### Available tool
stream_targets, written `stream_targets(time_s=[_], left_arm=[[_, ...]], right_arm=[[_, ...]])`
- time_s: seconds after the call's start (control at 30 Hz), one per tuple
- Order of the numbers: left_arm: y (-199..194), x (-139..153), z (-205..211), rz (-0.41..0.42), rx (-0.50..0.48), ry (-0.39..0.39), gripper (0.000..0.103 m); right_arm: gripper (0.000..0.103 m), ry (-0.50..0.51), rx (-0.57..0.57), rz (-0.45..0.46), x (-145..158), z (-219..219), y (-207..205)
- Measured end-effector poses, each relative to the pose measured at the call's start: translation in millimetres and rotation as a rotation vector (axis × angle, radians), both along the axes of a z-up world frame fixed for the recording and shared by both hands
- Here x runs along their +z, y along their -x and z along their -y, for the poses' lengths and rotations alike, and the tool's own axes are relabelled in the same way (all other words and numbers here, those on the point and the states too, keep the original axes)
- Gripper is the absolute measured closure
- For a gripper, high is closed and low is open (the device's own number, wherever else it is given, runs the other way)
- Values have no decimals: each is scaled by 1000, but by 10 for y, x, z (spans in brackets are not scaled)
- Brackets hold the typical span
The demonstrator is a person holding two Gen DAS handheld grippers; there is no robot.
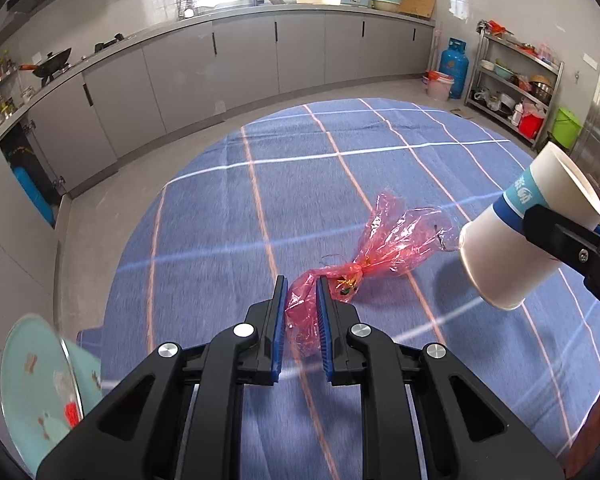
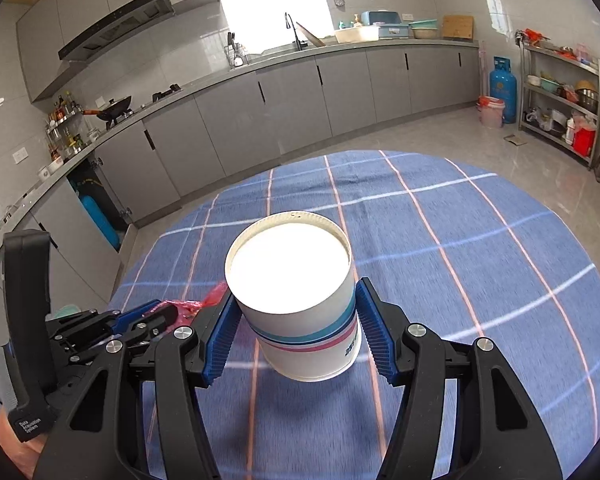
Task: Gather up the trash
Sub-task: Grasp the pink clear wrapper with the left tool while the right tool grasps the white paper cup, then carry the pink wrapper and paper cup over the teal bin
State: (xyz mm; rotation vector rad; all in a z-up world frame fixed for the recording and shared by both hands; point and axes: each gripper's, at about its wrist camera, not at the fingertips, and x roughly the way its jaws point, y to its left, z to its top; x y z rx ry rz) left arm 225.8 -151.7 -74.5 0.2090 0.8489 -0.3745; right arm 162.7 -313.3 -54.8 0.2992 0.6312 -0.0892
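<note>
left gripper (image 1: 302, 286) jaws pinching red cellophane wrapper (image 1: 380, 248) | right gripper (image 2: 296, 312) jaws clamping paper cup (image 2: 296, 292) | squeeze harder and you crush it

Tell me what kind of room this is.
A home kitchen, most likely. Grey cabinets run under a counter with a sink tap, a wok sits on the stove below a range hood, and a blue gas cylinder stands in the corner.
</note>
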Motion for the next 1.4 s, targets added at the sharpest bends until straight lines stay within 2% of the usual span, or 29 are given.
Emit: stream_targets(time_s=[0.13,0.3,0.43,0.6,1.03,1.4], left_arm=[[147,36,-99,1,24,24,88],[371,124,-187,53,50,12,88],[498,155,-329,46,70,50,88],[674,213,-509,79,104,57,88],[940,312,-1002,100,184,105,88],[1101,380,-1463,126,265,133,88]], right_arm=[[45,-16,-6,0,-17,-27,152],[45,-14,-7,20,0,-154,320],[45,-22,14,27,14,-283,397],[45,-8,40,40,62,-435,480],[45,40,99,88,246,-833,662],[45,70,193,104,311,-1302,702]])
